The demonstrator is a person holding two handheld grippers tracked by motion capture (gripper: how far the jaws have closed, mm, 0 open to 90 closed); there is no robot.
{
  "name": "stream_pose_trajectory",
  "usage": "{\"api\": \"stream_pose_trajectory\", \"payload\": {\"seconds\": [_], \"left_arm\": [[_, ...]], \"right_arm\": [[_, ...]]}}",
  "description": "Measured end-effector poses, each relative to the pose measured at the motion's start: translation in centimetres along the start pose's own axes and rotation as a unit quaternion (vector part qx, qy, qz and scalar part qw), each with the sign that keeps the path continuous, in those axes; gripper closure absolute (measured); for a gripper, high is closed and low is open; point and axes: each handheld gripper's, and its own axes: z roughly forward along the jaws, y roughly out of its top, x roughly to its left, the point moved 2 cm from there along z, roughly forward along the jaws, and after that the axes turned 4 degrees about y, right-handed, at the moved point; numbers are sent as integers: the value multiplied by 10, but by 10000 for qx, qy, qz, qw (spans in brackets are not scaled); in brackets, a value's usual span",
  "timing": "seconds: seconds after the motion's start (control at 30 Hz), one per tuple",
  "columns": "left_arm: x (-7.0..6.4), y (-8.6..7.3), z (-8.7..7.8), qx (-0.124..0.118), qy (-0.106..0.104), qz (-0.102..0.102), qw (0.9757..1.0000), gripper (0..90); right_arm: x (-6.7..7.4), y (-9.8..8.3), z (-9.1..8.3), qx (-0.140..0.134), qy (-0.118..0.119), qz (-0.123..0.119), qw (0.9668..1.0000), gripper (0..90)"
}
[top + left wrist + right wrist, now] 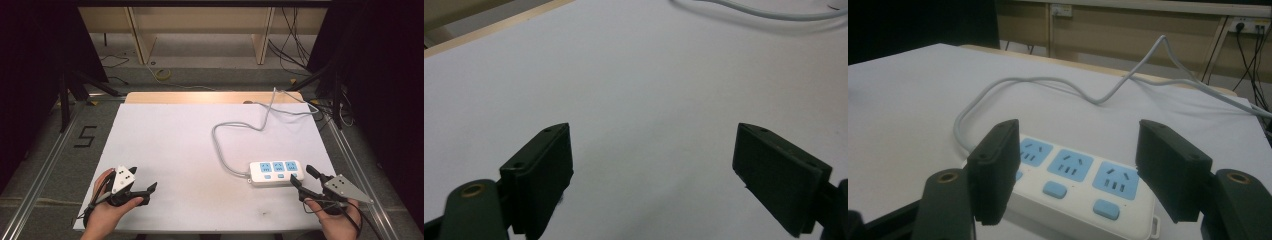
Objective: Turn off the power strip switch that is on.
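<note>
A: High view first, largest thing down: saw a white table (165, 150) covering most of the frame, then a power strip (276, 172) lying flat at the near right, close to the edge. Noticed its grey cord (222, 150) looping left and far, then running off the far right corner.

B: Right gripper view agreed: power strip (1073, 185) just ahead of the jaws, three blue sockets and three blue buttons facing up, nothing plugged in. Judged the work barely begun: strip not gripped, not lifted, every switch and socket untouched, so the whole handling left to do.

A: And the grippers? Found the right gripper (303, 178) just beside the strip's right end, jaws spread wide and empty, hand low at the near edge, pointing left and far toward it.

B: Looked poised to straddle the strip, though touching or apart could not be told.

A: Left gripper (141, 186) sat at the near left, well apart from the strip, resting low over bare table, pointing right.

B: Left gripper view confirmed it: jaws splayed, nothing between them but white surface.
</note>
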Motion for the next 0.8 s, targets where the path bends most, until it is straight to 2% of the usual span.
{"api": "stream_pose_trajectory", "payload": {"seconds": [0.27, 0.4, 0.43, 0.47, 0.53, 0.57, 0.63, 0.67, 0.8], "left_arm": [[1, 0, -2, -9, 65, 36, 10000, 166], [1, 0, -1, 24, 110, 69, 9999, 169], [1, 0, -1, 24, 110, 69, 9999, 171], [1, 0, -1, 32, 110, 67, 9999, 171], [1, 0, -1, 37, 116, 73, 9999, 171], [1, 0, -1, 35, 113, 63, 9999, 171], [1, 0, -1, 44, 118, 72, 9999, 171], [1, -1, -1, 47, 129, 58, 9999, 171], [2, -1, -1, 37, 132, 78, 9999, 173]], "right_arm": [[5, 2, 0, 32, 42, -115, 9999, 434], [5, 3, -4, 182, -45, -210, 9996, 637], [5, 3, -4, 182, -45, -210, 9996, 637], [4, 5, -6, 267, -95, -265, 9992, 728], [4, 5, -6, 290, -105, -286, 9991, 755], [3, 8, -7, 342, -122, -309, 9989, 817], [3, 9, -7, 370, -143, -345, 9986, 839], [3, 11, -8, 461, -161, -403, 9980, 888], [3, 14, -8, 568, -184, -465, 9971, 900]]}}
